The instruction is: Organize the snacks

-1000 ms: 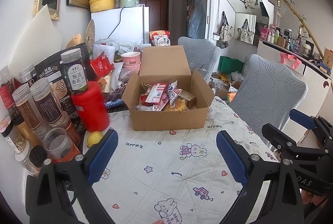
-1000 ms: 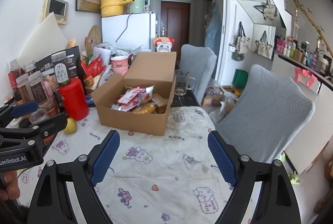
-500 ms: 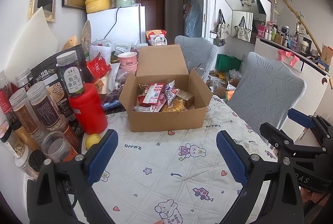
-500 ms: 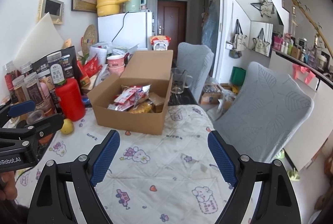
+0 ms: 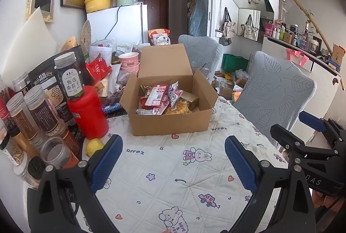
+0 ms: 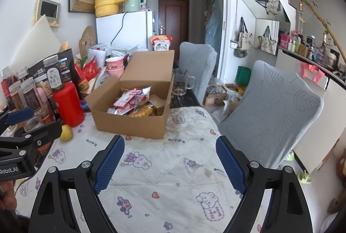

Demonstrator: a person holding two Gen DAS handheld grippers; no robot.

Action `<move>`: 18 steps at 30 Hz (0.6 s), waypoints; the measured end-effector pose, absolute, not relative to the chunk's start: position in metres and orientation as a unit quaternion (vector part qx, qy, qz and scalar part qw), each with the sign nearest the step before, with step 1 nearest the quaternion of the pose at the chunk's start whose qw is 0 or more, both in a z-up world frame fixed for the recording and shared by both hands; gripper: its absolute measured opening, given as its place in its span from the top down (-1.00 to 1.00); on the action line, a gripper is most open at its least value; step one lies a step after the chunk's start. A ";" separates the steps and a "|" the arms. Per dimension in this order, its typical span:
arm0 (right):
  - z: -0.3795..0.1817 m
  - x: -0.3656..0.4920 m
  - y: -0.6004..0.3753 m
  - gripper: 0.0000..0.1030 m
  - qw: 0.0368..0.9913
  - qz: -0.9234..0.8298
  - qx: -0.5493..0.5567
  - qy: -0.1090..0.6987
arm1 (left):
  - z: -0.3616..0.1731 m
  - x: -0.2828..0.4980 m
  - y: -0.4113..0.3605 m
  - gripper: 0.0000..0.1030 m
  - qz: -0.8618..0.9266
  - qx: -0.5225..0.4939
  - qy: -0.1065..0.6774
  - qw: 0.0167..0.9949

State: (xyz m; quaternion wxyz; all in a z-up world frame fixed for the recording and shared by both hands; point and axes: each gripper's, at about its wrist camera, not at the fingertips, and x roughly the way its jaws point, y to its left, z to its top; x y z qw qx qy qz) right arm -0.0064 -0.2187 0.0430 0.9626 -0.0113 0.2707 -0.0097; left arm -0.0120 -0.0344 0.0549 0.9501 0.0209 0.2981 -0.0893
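An open cardboard box (image 5: pixel 170 122) stands on the patterned tablecloth, its lid flap upright at the back. It holds several snack packets (image 5: pixel 159 97), red, silver and yellow. The box also shows in the right wrist view (image 6: pixel 129 124) with the snack packets (image 6: pixel 132 101) inside. My left gripper (image 5: pixel 173 164) is open and empty, low over the cloth in front of the box. My right gripper (image 6: pixel 169 162) is open and empty, to the right of the left one, also short of the box.
Left of the box stand a red canister (image 5: pixel 88 111), several clear jars (image 5: pixel 41 111), a lemon (image 5: pixel 94 145) and piled bags. A glass mug (image 6: pixel 180 84) stands behind the box. Two grey chairs (image 5: pixel 272 94) line the table's right side.
Both grippers have drawn back a little and risen; the box looks slightly smaller and farther. Both stay open and empty.
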 end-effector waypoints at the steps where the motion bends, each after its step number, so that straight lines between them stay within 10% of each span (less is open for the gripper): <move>1: 0.043 -0.006 -0.219 -0.69 0.962 -0.010 -0.012 0.271 | 0.055 -0.012 -0.034 -0.88 -0.090 0.021 0.299 0.950; 18: 0.043 -0.007 -0.208 -0.69 0.962 -0.005 -0.022 0.273 | 0.055 -0.016 -0.029 -0.88 -0.088 0.017 0.298 0.950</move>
